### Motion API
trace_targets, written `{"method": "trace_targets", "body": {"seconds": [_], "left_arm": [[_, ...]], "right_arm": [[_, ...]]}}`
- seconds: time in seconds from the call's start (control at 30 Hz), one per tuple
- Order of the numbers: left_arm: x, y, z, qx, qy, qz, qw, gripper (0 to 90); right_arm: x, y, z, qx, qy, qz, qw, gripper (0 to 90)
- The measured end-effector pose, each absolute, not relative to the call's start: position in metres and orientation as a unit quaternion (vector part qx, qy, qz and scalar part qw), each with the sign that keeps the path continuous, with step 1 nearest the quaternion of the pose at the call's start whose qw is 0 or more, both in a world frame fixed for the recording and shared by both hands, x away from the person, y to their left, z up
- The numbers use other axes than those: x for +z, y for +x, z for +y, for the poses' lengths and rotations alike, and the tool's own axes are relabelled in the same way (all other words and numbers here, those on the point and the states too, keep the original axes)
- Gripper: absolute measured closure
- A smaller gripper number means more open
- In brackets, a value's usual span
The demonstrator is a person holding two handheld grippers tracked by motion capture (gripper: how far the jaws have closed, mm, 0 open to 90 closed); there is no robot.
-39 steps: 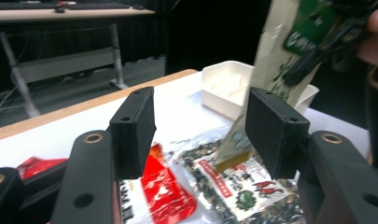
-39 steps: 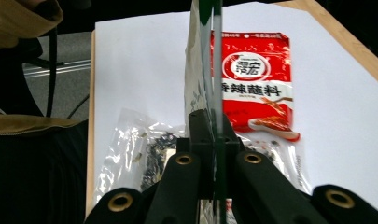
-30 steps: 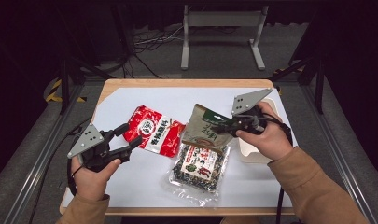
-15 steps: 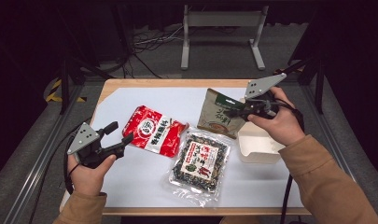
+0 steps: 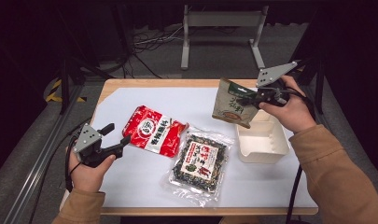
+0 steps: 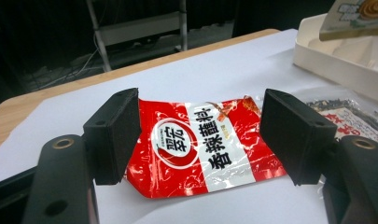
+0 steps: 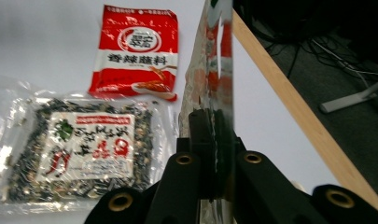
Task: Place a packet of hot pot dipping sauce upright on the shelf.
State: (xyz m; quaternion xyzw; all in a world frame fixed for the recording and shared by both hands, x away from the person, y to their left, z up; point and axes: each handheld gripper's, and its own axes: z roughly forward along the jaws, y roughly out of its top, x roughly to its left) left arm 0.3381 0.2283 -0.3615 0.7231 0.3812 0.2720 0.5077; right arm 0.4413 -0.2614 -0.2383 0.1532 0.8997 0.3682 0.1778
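Green pouch [image 5: 233, 103], clamped in the right gripper [image 5: 252, 99], has been carried above the white tray [image 5: 266, 144]; the left gripper [image 5: 117, 139] has just been opened, empty, before the red packet [image 5: 155, 130].

The left gripper [image 5: 115, 134] sits at the lower left of the high view, jaws apart and just been opening, nothing between them. The right gripper [image 5: 242, 99], upper right, has its jaws clamped together, raised above the table.

We see a flat green-and-beige foil snack pouch [image 5: 234, 103] hanging upright, lifted off the table above the white tray's far-left corner. A glossy red-and-white plastic sachet with printed characters [image 5: 154, 130] lies flat on the white sheet.
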Motion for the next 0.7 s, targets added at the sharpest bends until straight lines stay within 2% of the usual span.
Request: {"method": "trace_targets", "body": {"seconds": [0.7], "left_arm": [[-0.375,0.329,0.238,0.258,0.738,0.398,0.481,30.2]], "right_arm": [[-0.235,0.484,-0.312,0.340,0.153,0.901,0.223,89.4]]}}
